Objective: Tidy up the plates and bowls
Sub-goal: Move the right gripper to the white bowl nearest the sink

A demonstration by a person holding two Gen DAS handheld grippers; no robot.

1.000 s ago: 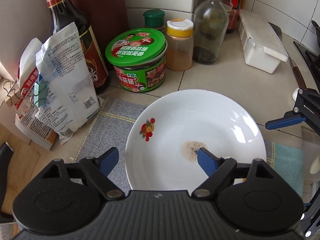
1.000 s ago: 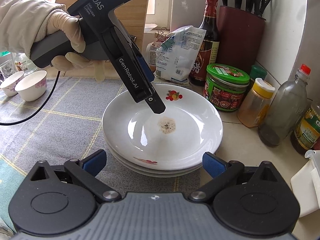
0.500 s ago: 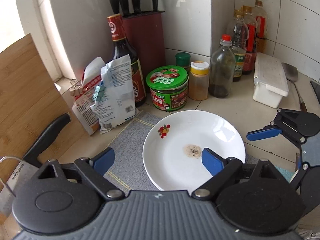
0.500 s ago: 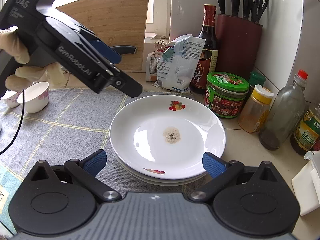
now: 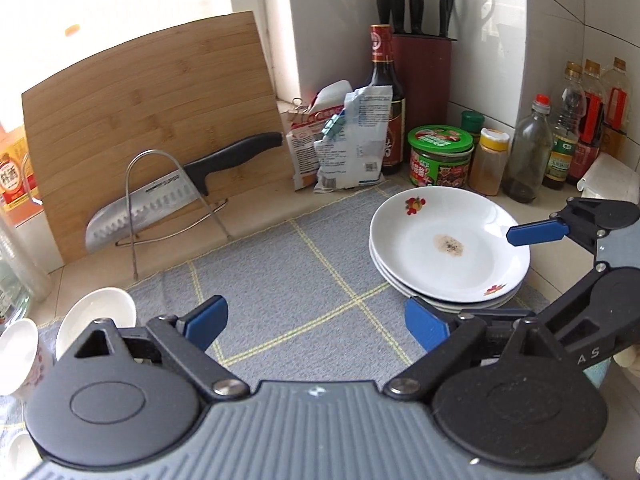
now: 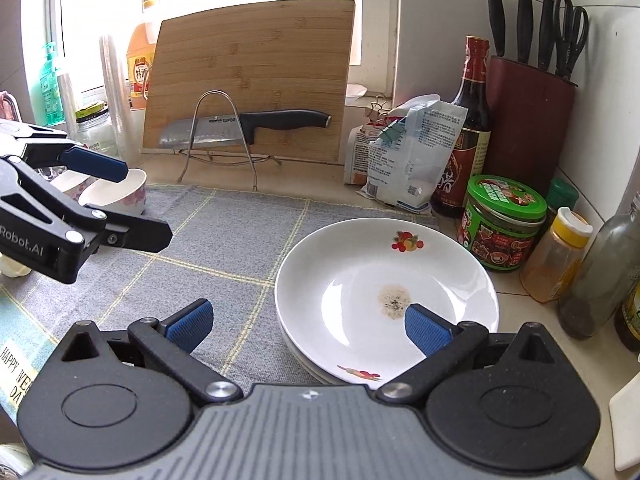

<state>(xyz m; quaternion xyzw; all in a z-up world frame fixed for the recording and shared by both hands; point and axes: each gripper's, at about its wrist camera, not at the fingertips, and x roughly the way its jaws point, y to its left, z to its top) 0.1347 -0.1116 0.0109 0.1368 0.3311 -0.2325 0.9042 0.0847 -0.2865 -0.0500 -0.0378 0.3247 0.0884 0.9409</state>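
Note:
A stack of white plates [image 5: 448,248] with fruit prints sits on the grey mat, at the right in the left wrist view and centre right in the right wrist view [image 6: 384,300]. The top plate has a brown speckled spot. Small white bowls [image 5: 96,312] stand at the mat's left, also in the right wrist view [image 6: 116,192]. My left gripper [image 5: 316,322] is open and empty above the mat, left of the plates. My right gripper [image 6: 308,326] is open and empty, its right finger over the top plate's near side.
A bamboo cutting board [image 5: 152,120] and a knife [image 5: 180,192] on a wire rack stand at the back. Bags, a soy sauce bottle [image 6: 468,128], a green-lidded jar [image 6: 504,220], spice bottles and a knife block [image 6: 528,120] crowd the corner behind the plates.
My left gripper has pulled back up and to the left, away from the plates toward the bowls. My right gripper has shifted slightly left. The plate stack has not moved.

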